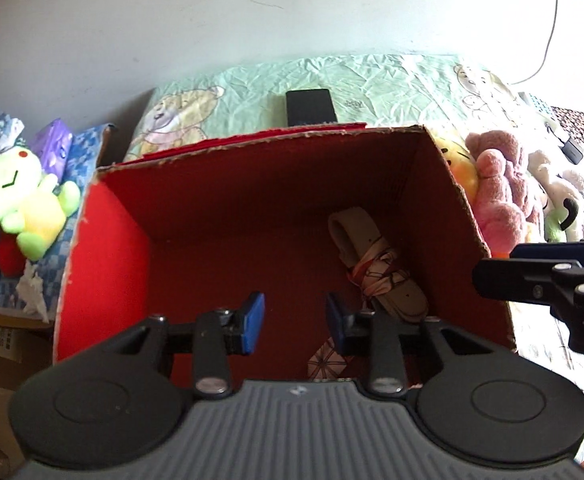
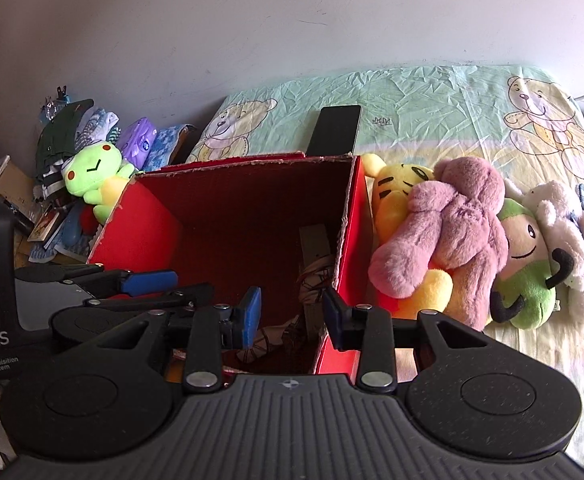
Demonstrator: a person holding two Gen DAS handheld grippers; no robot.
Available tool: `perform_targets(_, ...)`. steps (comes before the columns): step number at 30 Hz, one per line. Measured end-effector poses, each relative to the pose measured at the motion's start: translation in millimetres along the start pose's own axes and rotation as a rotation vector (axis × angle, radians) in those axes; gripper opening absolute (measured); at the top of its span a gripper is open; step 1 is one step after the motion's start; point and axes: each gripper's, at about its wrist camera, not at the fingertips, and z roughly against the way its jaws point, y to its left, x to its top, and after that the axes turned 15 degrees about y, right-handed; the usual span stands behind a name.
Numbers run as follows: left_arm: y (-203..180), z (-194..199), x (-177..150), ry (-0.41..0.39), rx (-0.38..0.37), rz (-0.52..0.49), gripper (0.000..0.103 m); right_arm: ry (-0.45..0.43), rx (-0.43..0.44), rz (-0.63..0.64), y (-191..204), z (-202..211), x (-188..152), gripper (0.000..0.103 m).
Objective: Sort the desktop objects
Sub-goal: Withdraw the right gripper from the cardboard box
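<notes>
A red cardboard box (image 1: 103, 264) stands open on the bed. Inside it lies a beige strap wrapped in patterned cloth (image 1: 376, 268), near the right wall. My left gripper (image 1: 295, 322) hangs open above the box's near side, with nothing between its blue pads. My right gripper (image 2: 292, 316) is open too, empty, over the box's (image 2: 143, 232) front right corner; the strap (image 2: 316, 258) shows just beyond it. Each gripper appears in the other's view: the right gripper (image 1: 500, 264) at the right edge, the left gripper (image 2: 151, 290) low on the left.
Right of the box lie a yellow plush (image 2: 396, 192), a pink plush (image 2: 456, 232), a green plush (image 2: 526, 280) and a white plush (image 2: 572, 240). A green frog plush (image 2: 91, 176) sits left among clutter. A black phone (image 2: 338, 130) rests behind the box.
</notes>
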Motion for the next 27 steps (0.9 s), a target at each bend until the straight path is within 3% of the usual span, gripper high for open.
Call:
perform_targets(2,7,21,-19,-0.005,0.017,0.026,0.034,0.006,0.01,0.015,0,2,-5,0.038)
perform_targets(14,-9,54,-65,-0.035,0.127,0.138,0.038,0.018,0.067,0.096,9,8,-33,0.039)
perform_targets(27,-16,71,-98,-0.039,0.166,0.191,0.04,0.024,0.116,0.085,12,1,-59,0.047)
